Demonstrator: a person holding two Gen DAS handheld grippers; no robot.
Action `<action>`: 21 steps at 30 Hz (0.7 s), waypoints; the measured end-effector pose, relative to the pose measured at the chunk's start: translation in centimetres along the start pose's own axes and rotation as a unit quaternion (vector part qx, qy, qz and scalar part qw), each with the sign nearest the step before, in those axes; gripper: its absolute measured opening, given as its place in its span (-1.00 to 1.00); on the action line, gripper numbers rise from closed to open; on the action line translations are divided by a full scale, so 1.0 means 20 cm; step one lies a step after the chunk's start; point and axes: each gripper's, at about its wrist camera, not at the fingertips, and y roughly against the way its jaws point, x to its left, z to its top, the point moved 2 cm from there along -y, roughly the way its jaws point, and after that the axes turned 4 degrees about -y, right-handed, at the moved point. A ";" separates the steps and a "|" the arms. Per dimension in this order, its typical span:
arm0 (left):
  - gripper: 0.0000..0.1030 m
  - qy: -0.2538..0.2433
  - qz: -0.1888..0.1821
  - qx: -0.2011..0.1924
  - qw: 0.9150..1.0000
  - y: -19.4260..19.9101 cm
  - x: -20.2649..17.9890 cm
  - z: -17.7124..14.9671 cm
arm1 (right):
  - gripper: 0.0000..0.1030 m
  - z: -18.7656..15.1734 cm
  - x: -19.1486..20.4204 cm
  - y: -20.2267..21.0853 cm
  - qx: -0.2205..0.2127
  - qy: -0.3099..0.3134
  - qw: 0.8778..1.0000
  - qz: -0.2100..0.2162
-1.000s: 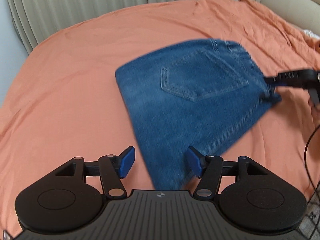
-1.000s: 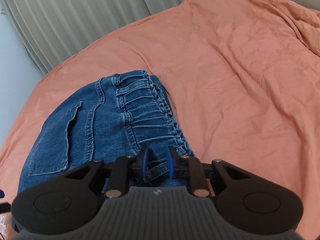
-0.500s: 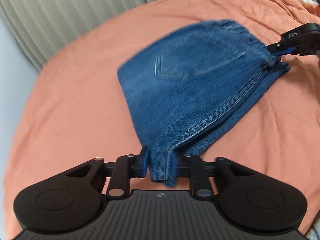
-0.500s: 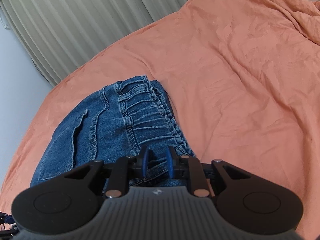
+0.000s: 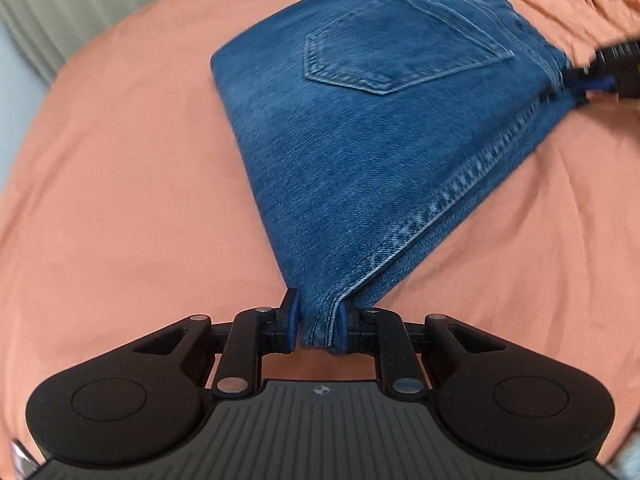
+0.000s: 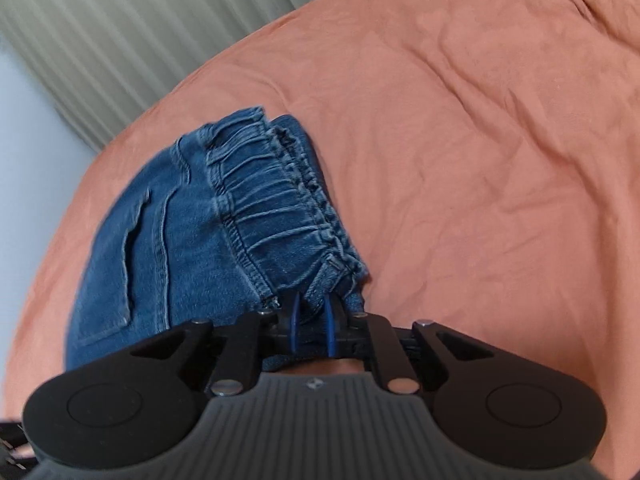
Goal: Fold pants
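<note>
The blue denim pants lie folded into a compact stack on the orange bedsheet, back pocket up. My left gripper is shut on the near corner of the folded pants. My right gripper is shut on the elastic waistband corner of the pants. The right gripper also shows at the right edge of the left wrist view, clamped on the far corner. The pants look lifted slightly at both held corners.
The orange sheet covers the whole bed, with wrinkles toward the right. Pale pleated curtains hang behind the bed's far edge.
My left gripper moved forward and shut on the near corner of the pants. Both grippers then moved with the pants in hold; the right stayed shut on the waistband.
</note>
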 end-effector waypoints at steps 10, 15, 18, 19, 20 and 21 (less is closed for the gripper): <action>0.02 0.083 -0.065 -0.052 0.993 0.29 0.14 -0.07 | 0.08 0.02 -0.01 0.23 -0.067 -0.014 0.996 0.056; 0.09 0.167 -0.071 -0.107 0.978 0.37 0.29 0.04 | 0.27 0.02 -0.09 0.21 -0.050 -0.082 0.992 0.086; 0.09 0.225 -0.077 -0.112 0.965 0.30 0.38 0.11 | 0.30 0.03 -0.17 0.17 -0.036 -0.142 0.984 0.102; 0.09 0.239 -0.089 -0.102 0.962 0.26 0.40 0.12 | 0.33 0.04 -0.19 0.15 -0.032 -0.152 0.982 0.103; 0.08 0.251 -0.099 -0.094 0.958 0.22 0.42 0.13 | 0.35 0.05 -0.20 0.13 -0.027 -0.161 0.981 0.106; 0.08 0.263 -0.108 -0.089 0.955 0.18 0.43 0.15 | 0.35 0.05 -0.22 0.11 -0.018 -0.172 0.979 0.113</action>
